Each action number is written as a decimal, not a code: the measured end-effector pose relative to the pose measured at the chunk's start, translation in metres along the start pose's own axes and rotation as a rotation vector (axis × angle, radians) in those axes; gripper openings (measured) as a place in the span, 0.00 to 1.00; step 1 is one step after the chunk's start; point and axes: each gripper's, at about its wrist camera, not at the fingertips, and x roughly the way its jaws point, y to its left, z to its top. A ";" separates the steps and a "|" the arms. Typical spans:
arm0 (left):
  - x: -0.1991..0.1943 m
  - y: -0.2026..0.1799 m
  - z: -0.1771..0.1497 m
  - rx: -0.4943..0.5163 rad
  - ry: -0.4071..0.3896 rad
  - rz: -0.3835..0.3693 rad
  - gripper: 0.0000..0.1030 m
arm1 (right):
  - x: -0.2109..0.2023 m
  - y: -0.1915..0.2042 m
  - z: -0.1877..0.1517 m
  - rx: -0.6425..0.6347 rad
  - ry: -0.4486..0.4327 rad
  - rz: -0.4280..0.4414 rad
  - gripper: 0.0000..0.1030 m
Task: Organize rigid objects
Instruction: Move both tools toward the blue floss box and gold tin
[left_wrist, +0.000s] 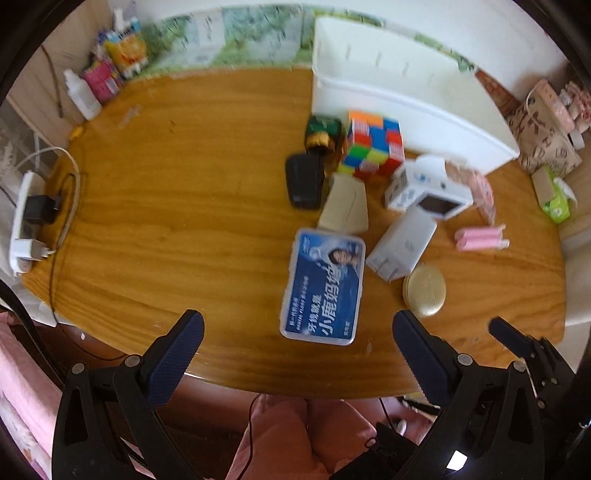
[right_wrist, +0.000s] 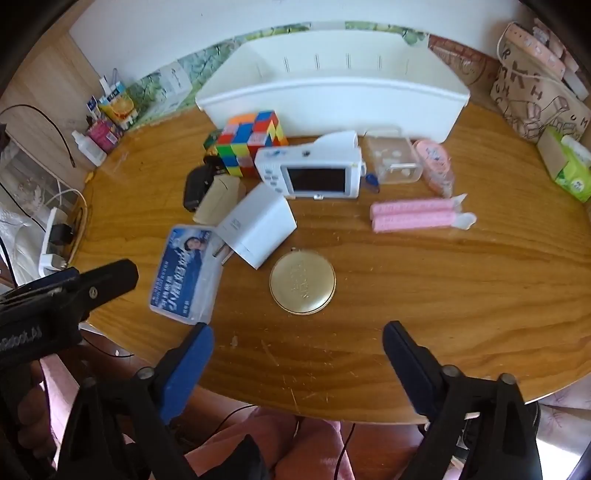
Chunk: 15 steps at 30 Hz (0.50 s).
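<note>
We hold both grippers released above the near edge of the wooden bench (right_wrist: 424, 288), nothing between their fingers: the left gripper (left_wrist: 297, 341) near the blue floss box (left_wrist: 324, 286), the right gripper (right_wrist: 297, 349) just short of the gold round tin (right_wrist: 302, 282). Beyond lie a white carton (right_wrist: 258, 225), a white device with a screen (right_wrist: 314, 175), a colour cube (right_wrist: 249, 142) and pink rolls (right_wrist: 412, 215), with the white bin (right_wrist: 332, 99) at the far side

one white bin (right_wrist: 332, 99), one puzzle cube (right_wrist: 251, 142), one white camera (right_wrist: 314, 173), two pink rolls (right_wrist: 412, 214), one gold compact (right_wrist: 302, 282), one blue floss box (right_wrist: 184, 273), one white carton (right_wrist: 258, 225), one clear tub (right_wrist: 395, 160).
</note>
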 end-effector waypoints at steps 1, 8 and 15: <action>0.004 0.000 0.001 0.005 0.015 -0.002 0.99 | 0.005 0.000 -0.001 0.005 0.005 0.001 0.86; 0.039 -0.005 0.007 0.054 0.117 -0.004 0.96 | 0.032 -0.002 -0.003 -0.008 0.017 0.002 0.77; 0.060 0.001 0.013 0.048 0.174 0.008 0.91 | 0.045 0.002 -0.008 -0.065 0.007 0.024 0.69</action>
